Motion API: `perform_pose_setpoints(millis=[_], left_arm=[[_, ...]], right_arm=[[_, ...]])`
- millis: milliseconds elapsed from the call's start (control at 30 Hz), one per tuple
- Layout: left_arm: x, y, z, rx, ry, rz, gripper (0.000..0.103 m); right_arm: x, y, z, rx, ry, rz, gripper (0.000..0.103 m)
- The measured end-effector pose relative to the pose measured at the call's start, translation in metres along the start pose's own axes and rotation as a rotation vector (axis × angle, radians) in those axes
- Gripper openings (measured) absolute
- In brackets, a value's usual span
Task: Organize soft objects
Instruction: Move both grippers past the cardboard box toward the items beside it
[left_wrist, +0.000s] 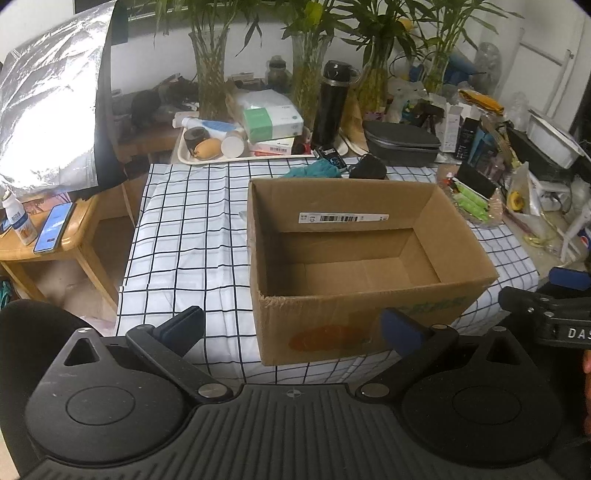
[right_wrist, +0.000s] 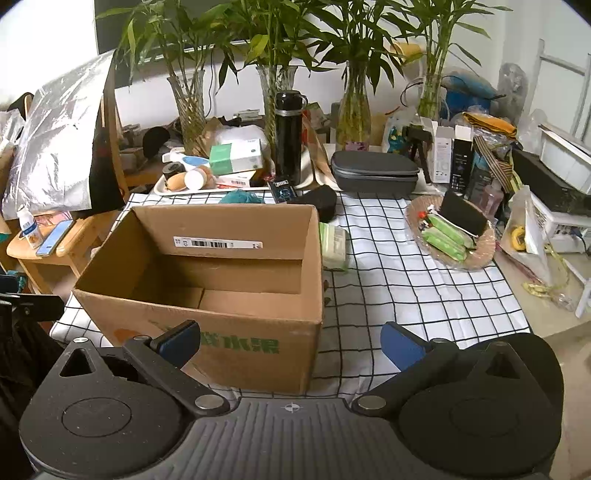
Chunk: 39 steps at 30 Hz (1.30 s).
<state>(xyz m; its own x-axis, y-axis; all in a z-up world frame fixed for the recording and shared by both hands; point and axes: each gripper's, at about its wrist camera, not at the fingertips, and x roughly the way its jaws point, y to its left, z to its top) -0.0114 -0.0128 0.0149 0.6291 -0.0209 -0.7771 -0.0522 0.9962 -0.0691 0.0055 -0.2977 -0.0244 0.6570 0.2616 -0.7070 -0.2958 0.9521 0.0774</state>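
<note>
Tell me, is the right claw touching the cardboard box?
Apart. The right wrist view shows the right claw open, short of the cardboard box, nothing between its pads.

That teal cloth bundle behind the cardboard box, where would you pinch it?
Pinch the teal cloth at its raised, bunched top, coming down from above. The box blocks its near side, and a dark pouch lies close on the right. Either gripper would do: both stand open and empty.

wall (right_wrist: 44, 44): white | side table (left_wrist: 74, 236): wooden, left | tablecloth (right_wrist: 406, 295): checked
</note>
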Motion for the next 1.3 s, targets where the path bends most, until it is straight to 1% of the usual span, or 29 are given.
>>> perform_pose_setpoints(millis=[33,100,133,433,700,867,1100,1300], left_arm=[[0.002,0.002,0.001,-0.001,0.003,0.001,0.103],[0.004,-0.009,0.002,-0.002,0.009,0.018,0.103],[0.006,-0.009,0.003,0.0,0.012,0.021,0.103],[0.015,-0.012,0.004,0.029,0.031,0.003,0.103],[0.018,-0.011,0.012,0.027,0.034,-0.05,0.103],[0.025,-0.013,0.02,0.046,0.044,-0.057,0.103],[0.034,-0.008,0.028,0.044,0.053,-0.086,0.103],[0.041,-0.005,0.035,0.042,0.055,-0.084,0.103]], right_arm=[[0.001,-0.001,0.0,-0.001,0.002,0.001,0.103],[0.004,-0.002,0.002,-0.004,0.007,0.001,0.103],[0.006,-0.002,0.002,-0.005,0.008,0.004,0.103],[0.023,-0.008,0.005,-0.004,0.055,-0.001,0.103],[0.029,-0.008,0.014,-0.03,0.079,-0.05,0.103],[0.035,-0.009,0.02,-0.056,0.082,-0.085,0.103],[0.045,-0.013,0.027,-0.058,0.101,-0.093,0.103],[0.055,-0.013,0.033,-0.057,0.118,-0.087,0.103]])
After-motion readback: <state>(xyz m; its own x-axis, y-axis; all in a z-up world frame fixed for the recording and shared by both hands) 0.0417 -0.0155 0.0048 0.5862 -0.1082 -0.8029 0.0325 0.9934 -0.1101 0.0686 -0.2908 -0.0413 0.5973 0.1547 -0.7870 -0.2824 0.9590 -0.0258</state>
